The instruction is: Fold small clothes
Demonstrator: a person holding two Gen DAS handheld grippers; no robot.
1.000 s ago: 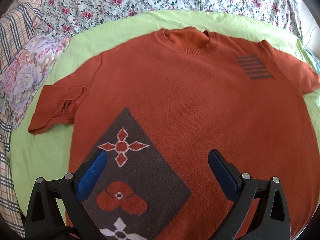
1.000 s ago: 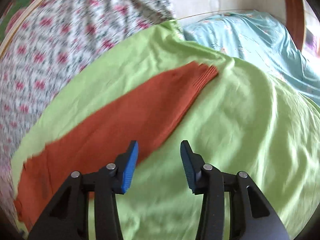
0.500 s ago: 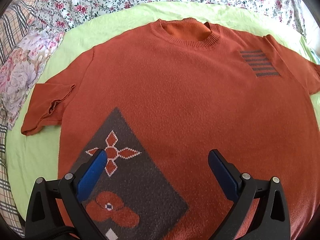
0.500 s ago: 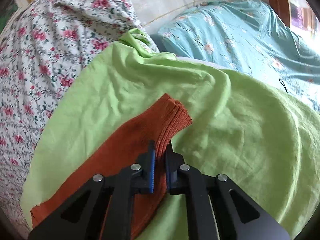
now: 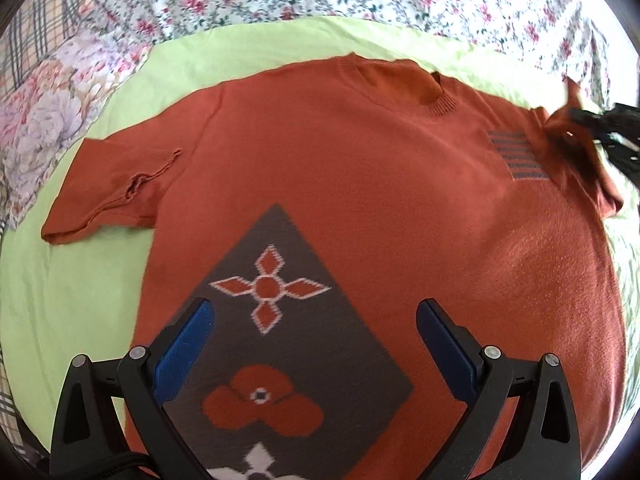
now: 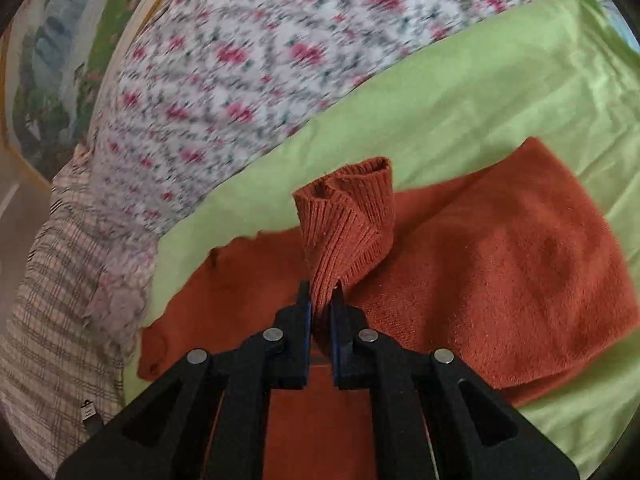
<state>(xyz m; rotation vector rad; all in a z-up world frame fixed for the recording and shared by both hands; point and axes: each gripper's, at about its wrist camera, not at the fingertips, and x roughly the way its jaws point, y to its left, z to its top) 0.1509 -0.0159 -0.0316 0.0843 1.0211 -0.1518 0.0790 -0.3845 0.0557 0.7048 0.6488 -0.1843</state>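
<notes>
Where right gripper [image 6: 321, 305] pinches sleeve [image 6: 347, 216], cuff blurred.

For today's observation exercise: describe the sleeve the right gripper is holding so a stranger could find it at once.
Start at the lime-green sheet, where a rust-orange knit sweater lies flat. Its sleeve is pinched between the right gripper fingers. Unlike the other sleeve, lying flat, this one stands lifted, ribbed cuff up.

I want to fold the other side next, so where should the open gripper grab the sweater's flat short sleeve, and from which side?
Grip the sleeve at its cuff edge, the outermost end, coming from the outer side over the green sheet. It lies flat and loose there, one layer clear of the body, so the left gripper can likely pinch the hem alone.
</notes>
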